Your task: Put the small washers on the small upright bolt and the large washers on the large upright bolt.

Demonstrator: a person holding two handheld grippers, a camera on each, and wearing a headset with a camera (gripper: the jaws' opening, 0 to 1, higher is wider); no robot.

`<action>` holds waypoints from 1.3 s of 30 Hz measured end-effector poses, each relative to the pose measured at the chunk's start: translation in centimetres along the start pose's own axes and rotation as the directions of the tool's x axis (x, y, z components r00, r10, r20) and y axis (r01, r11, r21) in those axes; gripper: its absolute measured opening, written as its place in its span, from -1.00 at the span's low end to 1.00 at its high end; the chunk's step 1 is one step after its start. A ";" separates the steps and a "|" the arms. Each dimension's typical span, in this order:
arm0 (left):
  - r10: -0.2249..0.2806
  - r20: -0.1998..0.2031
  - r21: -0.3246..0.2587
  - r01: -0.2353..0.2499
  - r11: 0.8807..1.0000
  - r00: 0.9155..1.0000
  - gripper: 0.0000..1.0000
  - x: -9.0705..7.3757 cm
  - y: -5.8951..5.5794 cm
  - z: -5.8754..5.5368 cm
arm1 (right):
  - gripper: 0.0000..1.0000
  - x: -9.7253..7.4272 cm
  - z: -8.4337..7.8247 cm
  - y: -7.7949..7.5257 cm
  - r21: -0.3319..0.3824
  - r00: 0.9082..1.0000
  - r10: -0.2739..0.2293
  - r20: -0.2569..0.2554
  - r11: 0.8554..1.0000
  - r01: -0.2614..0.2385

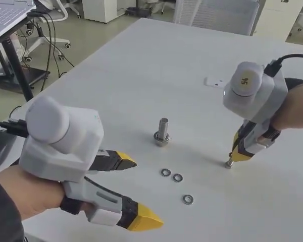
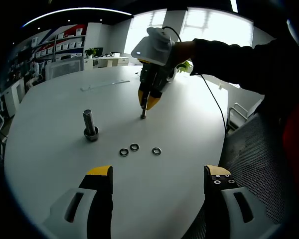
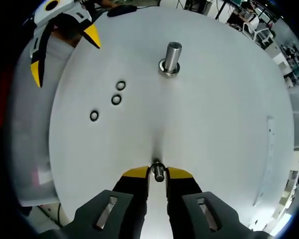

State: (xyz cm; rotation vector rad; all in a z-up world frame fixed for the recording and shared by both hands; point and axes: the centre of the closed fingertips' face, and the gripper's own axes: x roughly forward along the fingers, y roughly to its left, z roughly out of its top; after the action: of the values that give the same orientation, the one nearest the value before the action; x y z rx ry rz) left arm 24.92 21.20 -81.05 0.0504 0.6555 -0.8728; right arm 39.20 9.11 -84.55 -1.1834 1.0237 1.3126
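Bolts first: small upright bolt (image 1: pixel 229 164) standing on the white table (image 1: pixel 141 75), being clamped by the right gripper (image 1: pixel 237 156), yellow tips pressing on its shaft, its end showing between them in the right gripper view. Large upright bolt (image 1: pixel 162 132) standing free at ten o'clock from it in the head view. Three washers (image 1: pixel 178 177) lying flat at eight to nine o'clock, touching neither bolt. Left gripper (image 1: pixel 144 190) hovering at seven o'clock, jaws standing wide apart, holding nothing. Sticker (image 1: pixel 244 80) on the right gripper reading "56".
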 end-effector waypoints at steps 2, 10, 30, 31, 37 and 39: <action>-0.001 -0.003 -0.001 0.001 1.000 1.000 0.48 0.0 0.0 0.0 | -0.72 0.3 0.0 0.1 0.002 1.000 0.004 0.001 1.000 -0.004; -0.003 -0.009 -0.004 0.003 1.000 1.000 0.48 0.0 0.0 0.0 | -0.72 1.1 0.0 0.0 0.007 1.000 0.016 -0.001 1.000 -0.016; -0.002 -0.014 -0.006 0.002 1.000 1.000 0.47 -0.1 0.1 -0.1 | -0.71 2.2 0.0 0.2 0.005 0.999 0.035 -0.002 0.999 -0.035; -0.001 -0.013 -0.006 0.001 1.000 1.000 0.47 -0.1 0.1 0.0 | -0.71 2.2 0.0 0.1 0.005 0.999 0.036 -0.001 0.999 -0.036; -0.002 -0.010 -0.005 0.002 1.000 1.000 0.46 -0.1 0.1 0.0 | -0.68 2.1 0.0 0.1 0.010 0.999 0.035 0.005 0.999 -0.035; -0.002 -0.011 -0.003 0.002 1.000 1.000 0.46 0.0 0.1 0.0 | -0.66 2.1 -0.1 0.1 0.013 0.999 0.034 0.004 0.999 -0.034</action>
State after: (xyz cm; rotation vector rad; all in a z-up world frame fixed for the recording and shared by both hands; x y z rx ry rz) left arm 24.97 21.29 -81.07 0.0513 0.6669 -0.8736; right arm 39.16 9.33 -86.61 -1.1579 1.0521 1.3324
